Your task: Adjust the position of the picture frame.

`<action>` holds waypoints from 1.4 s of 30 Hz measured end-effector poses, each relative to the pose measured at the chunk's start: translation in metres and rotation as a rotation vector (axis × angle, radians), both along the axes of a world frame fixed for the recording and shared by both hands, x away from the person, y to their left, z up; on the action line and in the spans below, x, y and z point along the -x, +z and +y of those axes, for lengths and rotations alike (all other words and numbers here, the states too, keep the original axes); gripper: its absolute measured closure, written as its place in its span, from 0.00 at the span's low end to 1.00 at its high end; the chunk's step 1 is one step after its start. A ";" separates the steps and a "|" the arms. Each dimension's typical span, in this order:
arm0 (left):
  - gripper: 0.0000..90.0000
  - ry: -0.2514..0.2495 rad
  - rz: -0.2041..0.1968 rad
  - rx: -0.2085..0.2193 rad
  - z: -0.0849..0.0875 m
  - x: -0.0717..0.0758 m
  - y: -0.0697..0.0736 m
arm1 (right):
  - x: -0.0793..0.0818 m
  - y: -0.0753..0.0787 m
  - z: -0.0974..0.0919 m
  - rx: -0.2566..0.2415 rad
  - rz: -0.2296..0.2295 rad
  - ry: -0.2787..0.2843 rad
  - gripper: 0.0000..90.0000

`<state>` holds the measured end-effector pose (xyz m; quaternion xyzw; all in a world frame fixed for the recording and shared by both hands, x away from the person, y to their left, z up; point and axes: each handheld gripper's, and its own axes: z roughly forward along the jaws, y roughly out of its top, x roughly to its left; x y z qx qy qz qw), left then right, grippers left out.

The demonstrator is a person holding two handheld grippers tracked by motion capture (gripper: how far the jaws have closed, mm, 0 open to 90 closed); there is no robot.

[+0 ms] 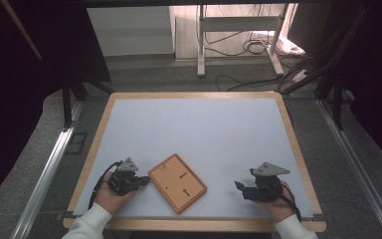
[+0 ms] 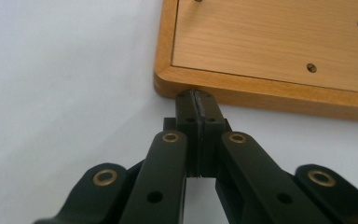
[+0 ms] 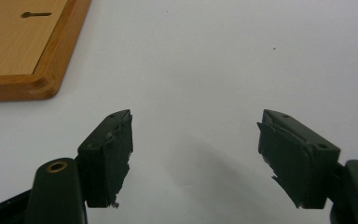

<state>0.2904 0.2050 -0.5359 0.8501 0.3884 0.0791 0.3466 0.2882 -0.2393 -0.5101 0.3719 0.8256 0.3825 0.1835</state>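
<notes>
Left gripper view: closed left gripper (image 2: pixel 198 95) touches the wooden board's (image 2: pixel 270 42) edge; right gripper (image 3: pixel 196 140) gapes wide.

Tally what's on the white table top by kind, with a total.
Wooden board: 1
Grippers: 2, the left gripper shut with its tips against the board's edge, the right gripper open over bare table
Total: 3
</notes>
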 end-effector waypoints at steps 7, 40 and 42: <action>1.00 0.009 -0.001 -0.004 -0.007 -0.021 0.002 | 0.000 0.000 -0.001 0.005 -0.002 0.001 0.29; 1.00 0.013 -0.024 -0.026 -0.031 -0.067 0.001 | -0.001 0.000 0.000 0.006 -0.004 0.000 0.29; 1.00 0.011 -0.034 -0.034 -0.035 -0.070 0.001 | -0.001 0.000 0.001 0.006 -0.002 0.001 0.29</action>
